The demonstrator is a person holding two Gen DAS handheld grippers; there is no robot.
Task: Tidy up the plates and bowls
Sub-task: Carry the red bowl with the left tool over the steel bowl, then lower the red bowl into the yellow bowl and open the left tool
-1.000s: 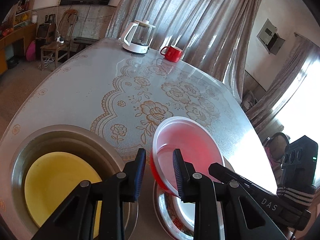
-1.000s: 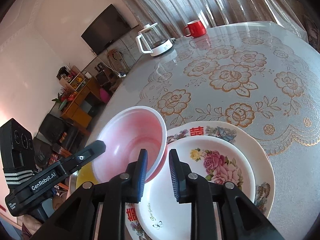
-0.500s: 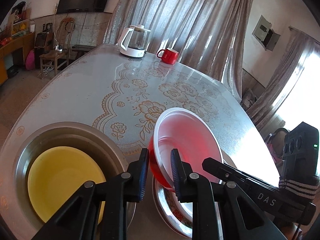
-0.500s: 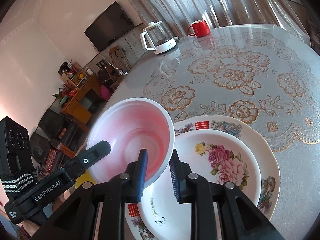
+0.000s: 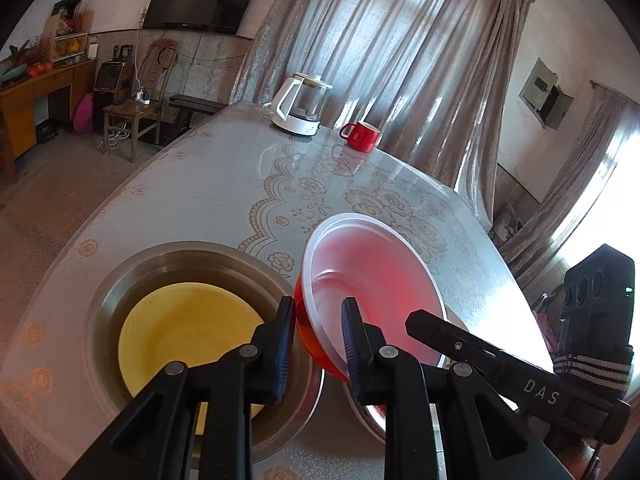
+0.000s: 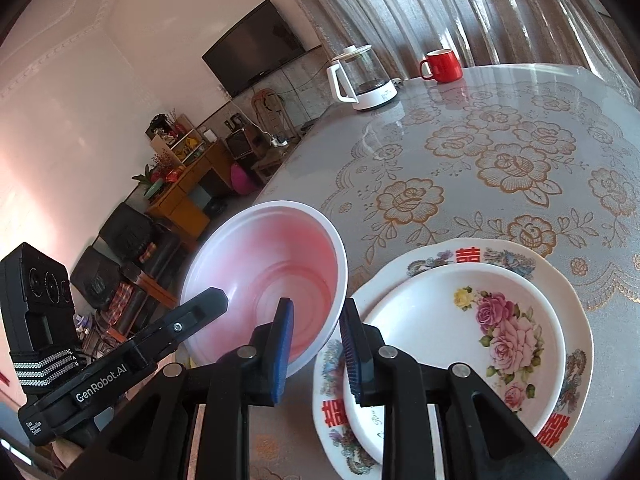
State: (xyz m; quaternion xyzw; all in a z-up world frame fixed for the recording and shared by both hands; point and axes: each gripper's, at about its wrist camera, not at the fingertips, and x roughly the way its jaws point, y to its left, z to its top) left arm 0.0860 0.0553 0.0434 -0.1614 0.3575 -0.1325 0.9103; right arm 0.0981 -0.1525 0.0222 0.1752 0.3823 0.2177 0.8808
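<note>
Up and off the stack went the red bowl [image 5: 372,280]: a second earlier it sat low over the flowered plates, and now it hung tilted in the air, clear of them and over the worktop [image 6: 480,140] on the side nearer the steel basin [image 5: 120,280]. My left hand-held gripper [image 5: 317,308] was clamped on the bowl's near rim, one pad on the red outside and the other on the pale inside. My right hand-held gripper [image 6: 316,308] had the opposite rim between its jaws, which had just been easing apart a little. From the wrist view I could not tell whether its pads still pressed on the wall or only stood around it. As for the sorting, the plates looked settled, with the small rose plate [image 6: 460,340] lying inside the larger plate [image 6: 500,248] as a neat pair on the worktop. A yellow dish [image 5: 180,332] already lay in the bottom of the basin, just beside and below the bowl. The red bowl was the one piece not yet put down, so I judged the job well past halfway. What remained, as I read it, was to carry the bowl across to the basin, level it, set it onto the yellow dish and let go with both sides. A kettle [image 5: 300,108] and a red mug [image 5: 360,136] stood at the far end of the worktop, well apart from all this, and I took them to be no part of the job.
</note>
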